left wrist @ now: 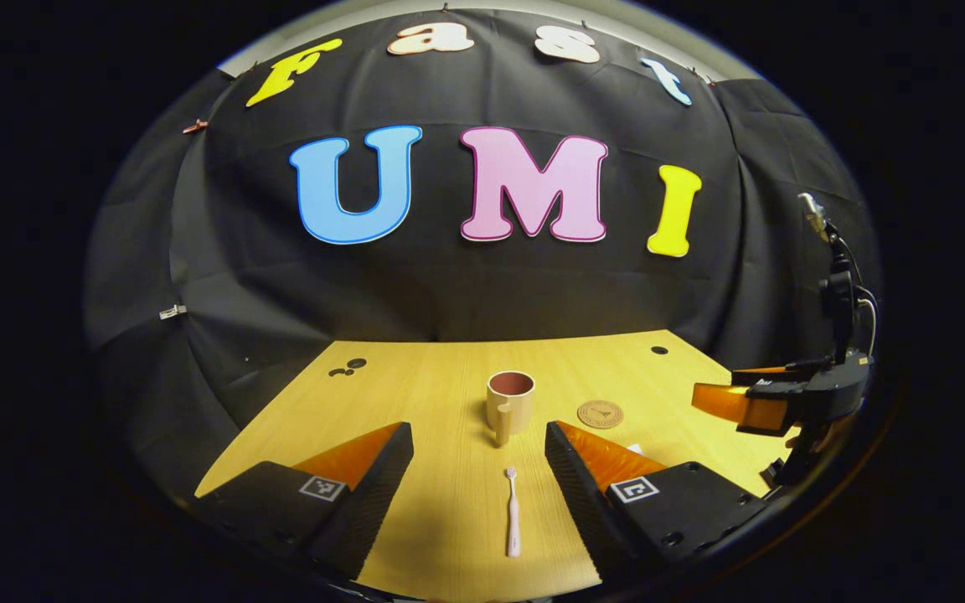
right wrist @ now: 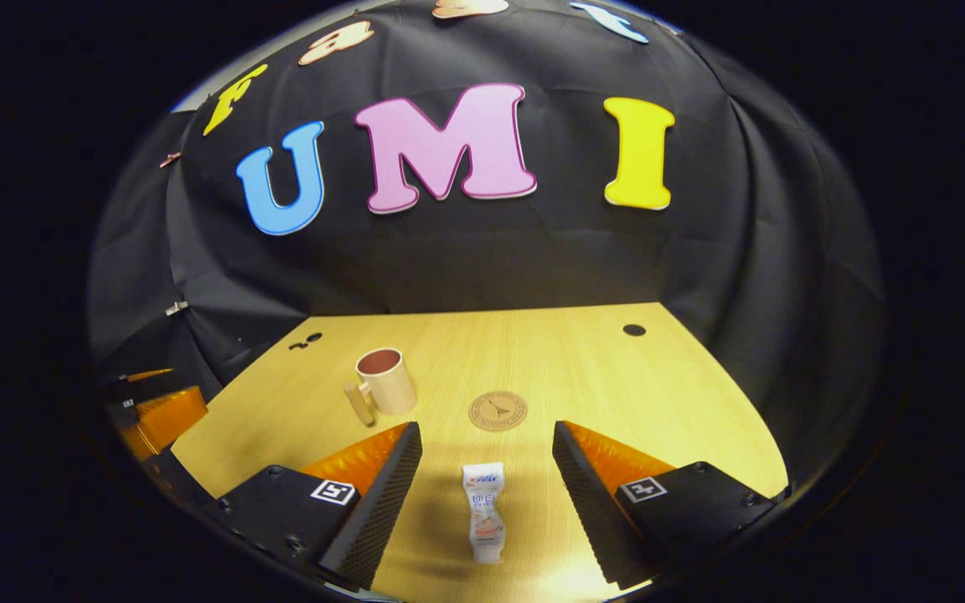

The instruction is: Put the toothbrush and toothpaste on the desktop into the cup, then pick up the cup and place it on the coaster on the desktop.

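A pale toothbrush [left wrist: 513, 512] lies flat on the wooden desktop [left wrist: 441, 377], head pointing away, between the fingers of my open left gripper [left wrist: 479, 452]. Just beyond it stands a beige cup [left wrist: 509, 405] with a dark inside and its handle toward me. A round brown coaster [left wrist: 600, 414] lies right of the cup. In the right gripper view a white toothpaste tube [right wrist: 484, 511] lies between the fingers of my open right gripper [right wrist: 487, 450]. Ahead of it are the coaster [right wrist: 497, 411] and, to the left, the cup [right wrist: 385, 383].
The right gripper [left wrist: 763, 400] hangs over the desktop's right side in the left gripper view; the left gripper [right wrist: 156, 410] is at the left edge of the right gripper view. Small dark holes [left wrist: 659, 350] mark the far desktop. Black cloth closes the back and sides.
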`<action>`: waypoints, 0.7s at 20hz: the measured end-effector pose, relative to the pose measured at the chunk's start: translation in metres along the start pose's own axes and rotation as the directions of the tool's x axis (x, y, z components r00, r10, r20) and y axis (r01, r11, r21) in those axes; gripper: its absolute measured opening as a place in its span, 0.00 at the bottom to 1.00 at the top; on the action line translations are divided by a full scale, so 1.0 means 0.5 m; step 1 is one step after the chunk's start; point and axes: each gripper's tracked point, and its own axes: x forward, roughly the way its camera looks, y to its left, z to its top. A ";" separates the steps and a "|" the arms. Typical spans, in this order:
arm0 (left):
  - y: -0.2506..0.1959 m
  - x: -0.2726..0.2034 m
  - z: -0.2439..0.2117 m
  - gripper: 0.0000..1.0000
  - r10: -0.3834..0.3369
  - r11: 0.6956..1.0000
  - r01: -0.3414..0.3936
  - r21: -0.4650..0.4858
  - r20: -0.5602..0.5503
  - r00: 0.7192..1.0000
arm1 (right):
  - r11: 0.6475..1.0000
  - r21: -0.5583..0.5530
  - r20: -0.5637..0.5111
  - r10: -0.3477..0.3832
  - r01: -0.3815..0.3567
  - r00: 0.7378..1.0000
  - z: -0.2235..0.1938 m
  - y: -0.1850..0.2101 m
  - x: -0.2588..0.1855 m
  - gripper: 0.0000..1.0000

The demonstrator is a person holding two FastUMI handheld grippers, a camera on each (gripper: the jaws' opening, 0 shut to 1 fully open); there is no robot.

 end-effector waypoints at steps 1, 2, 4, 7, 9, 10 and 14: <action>0.000 0.003 0.000 0.99 0.001 1.000 -0.001 -0.003 -0.006 1.000 | 1.000 -0.003 -0.035 0.000 0.000 0.999 -0.021 -0.001 0.018 0.97; 0.002 0.004 -0.003 0.99 0.007 1.000 -0.007 -0.005 -0.012 1.000 | 1.000 -0.003 -0.074 0.000 0.000 0.997 -0.044 -0.004 0.031 0.97; 0.005 0.009 -0.014 0.99 0.021 1.000 -0.021 -0.006 -0.029 0.999 | 1.000 0.009 -0.146 -0.003 0.004 0.989 -0.093 -0.006 0.057 0.98; 0.010 0.008 -0.038 0.99 0.038 0.999 -0.039 -0.012 -0.064 0.997 | 1.000 0.007 -0.246 -0.019 0.021 0.969 -0.162 -0.022 0.094 0.98; 0.012 0.008 -0.057 0.99 0.050 0.999 -0.052 -0.011 -0.093 0.994 | 1.000 -0.003 -0.307 -0.026 0.026 0.952 -0.203 -0.028 0.111 0.98; 0.016 0.007 -0.067 0.99 0.057 0.998 -0.058 -0.007 -0.104 0.993 | 1.000 -0.006 -0.331 -0.028 0.028 0.943 -0.220 -0.030 0.121 0.98; 0.019 0.010 -0.098 0.99 0.087 0.996 -0.088 0.004 -0.158 0.984 | 0.999 -0.033 -0.405 -0.037 0.026 0.914 -0.268 -0.032 0.146 0.98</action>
